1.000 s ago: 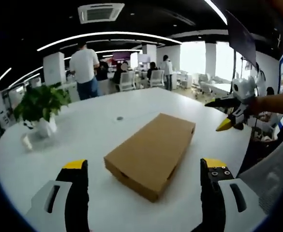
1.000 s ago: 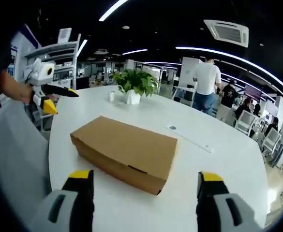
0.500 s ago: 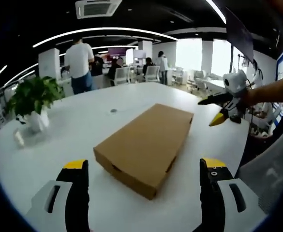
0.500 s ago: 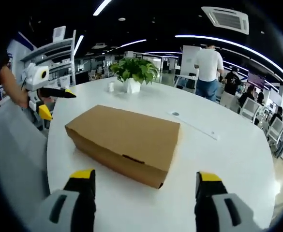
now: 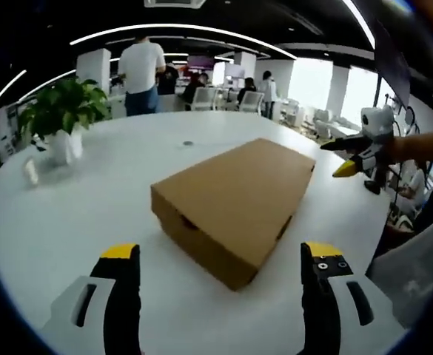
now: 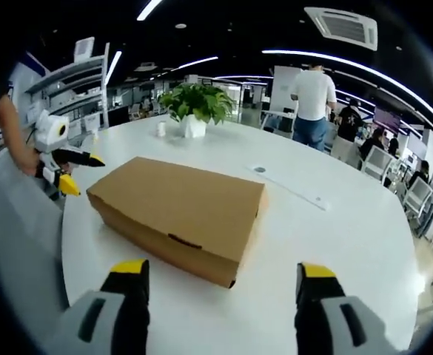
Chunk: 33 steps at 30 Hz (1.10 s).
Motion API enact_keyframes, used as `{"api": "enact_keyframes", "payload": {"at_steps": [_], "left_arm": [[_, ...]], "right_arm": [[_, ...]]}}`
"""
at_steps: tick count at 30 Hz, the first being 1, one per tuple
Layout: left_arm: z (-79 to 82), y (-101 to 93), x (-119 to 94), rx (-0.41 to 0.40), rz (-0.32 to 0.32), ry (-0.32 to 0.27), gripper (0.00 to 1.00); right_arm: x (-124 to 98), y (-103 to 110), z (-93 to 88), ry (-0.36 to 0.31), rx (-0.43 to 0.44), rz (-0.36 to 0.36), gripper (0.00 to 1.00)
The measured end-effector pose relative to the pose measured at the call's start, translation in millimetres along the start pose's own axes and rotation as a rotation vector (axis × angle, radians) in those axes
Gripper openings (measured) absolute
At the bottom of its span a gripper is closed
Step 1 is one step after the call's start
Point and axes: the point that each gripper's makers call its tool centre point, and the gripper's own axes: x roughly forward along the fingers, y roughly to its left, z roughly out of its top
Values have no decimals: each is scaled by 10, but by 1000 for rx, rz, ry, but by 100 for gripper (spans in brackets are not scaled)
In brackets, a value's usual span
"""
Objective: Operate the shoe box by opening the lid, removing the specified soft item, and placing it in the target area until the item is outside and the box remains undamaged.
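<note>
Nothing's begun: the shoe box [image 5: 235,203] sits lid-down at twelve o'clock on the white table [image 5: 75,222], untouched, left gripper [image 5: 220,259] and right gripper [image 6: 216,277] both spread empty.

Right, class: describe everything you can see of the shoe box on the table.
The shoe box is a plain brown cardboard box, flat and rectangular, unprinted as far as shown. Its lid is shut, with a small dark finger notch in the near side wall. It lies flat on the white table, set diagonally to both views, undented. Neither gripper touches it; both sets of jaws stand open short of it.
</note>
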Motion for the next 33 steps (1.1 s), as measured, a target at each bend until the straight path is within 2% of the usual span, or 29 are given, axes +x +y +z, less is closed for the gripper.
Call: {"api": "enact_keyframes", "payload": {"at_steps": [6,10,15,23,28,30,33], "left_arm": [[-49,-134,98,34,-38,22,92],[-65,-157,160,31,-33,24,91],[-57,-91,234,-7,3,18,89],[-88,4,249,-36,21,23,85],[-86,-87,294,-42,5,31,78],[-89,-161,326,-10,-8,33,78],[-67,-233,363,18,-25,27,76]], "right_arm": [[77,-18,-36,22,6,-4,78],[133,-34,-43,28,8,-8,76],[194,-26,-28,26,24,-9,73],[313,42,10,32,9,-4,65],[341,56,-26,55,-7,-5,59],[348,67,-19,54,-14,-8,57],[354,82,-35,72,-69,-11,52]]}}
